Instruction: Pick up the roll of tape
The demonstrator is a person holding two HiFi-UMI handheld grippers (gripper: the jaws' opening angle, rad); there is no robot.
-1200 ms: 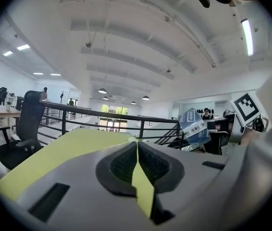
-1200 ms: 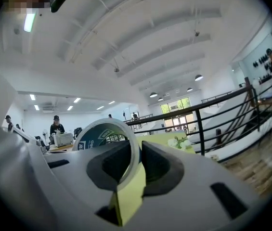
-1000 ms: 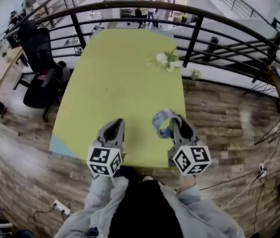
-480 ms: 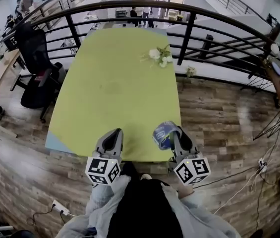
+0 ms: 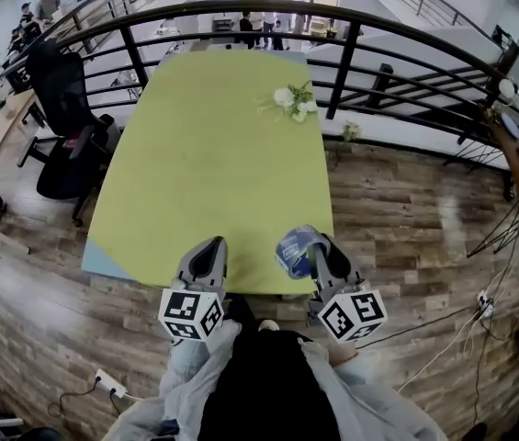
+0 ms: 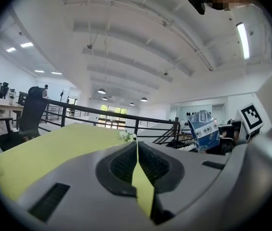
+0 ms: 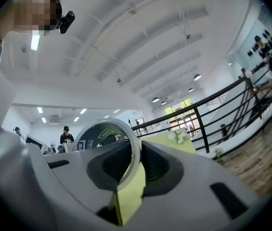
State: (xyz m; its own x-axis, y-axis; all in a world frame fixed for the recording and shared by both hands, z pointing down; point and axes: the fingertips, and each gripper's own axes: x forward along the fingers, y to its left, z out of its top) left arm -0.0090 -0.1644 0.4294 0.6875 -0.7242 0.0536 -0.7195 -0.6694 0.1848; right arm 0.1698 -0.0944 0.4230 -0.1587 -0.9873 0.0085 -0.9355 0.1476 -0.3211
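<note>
Roll of tape: the roll of tape (image 5: 294, 248) stands on edge in the right tool (image 5: 318, 252), over the near right edge of the green surface (image 5: 213, 154). From the left gripper view its blue-and-white printed wrap (image 6: 203, 130) shows well above the line of the surface, so it looks lifted clear, not resting.
Grip: in the right gripper view the roll's wall (image 7: 132, 143) runs between the jaws of the right tool (image 7: 138, 152). They are clamped on it, seemingly one pad inside the ring and one outside.
Left tool: the left tool (image 5: 206, 252) is just beside the right one at the same near edge. Its jaws are together with nothing between them; only a sliver of green surface shows past them (image 6: 136, 148).
Surroundings: a small bunch of white flowers (image 5: 292, 100) lies far across the surface, well apart from both tools. Beyond it runs a black railing (image 5: 351, 58); an office chair (image 5: 62, 108) stands to the left on the wooden floor (image 5: 406, 209).
Step in hand: the pick-up itself looks done, judging by the firm hold and the roll hanging off the surface.
Next move: likely just to keep the clamp steady and the roll upright, since a thin wall gripped at one spot could swing or slip if the hold loosens.
</note>
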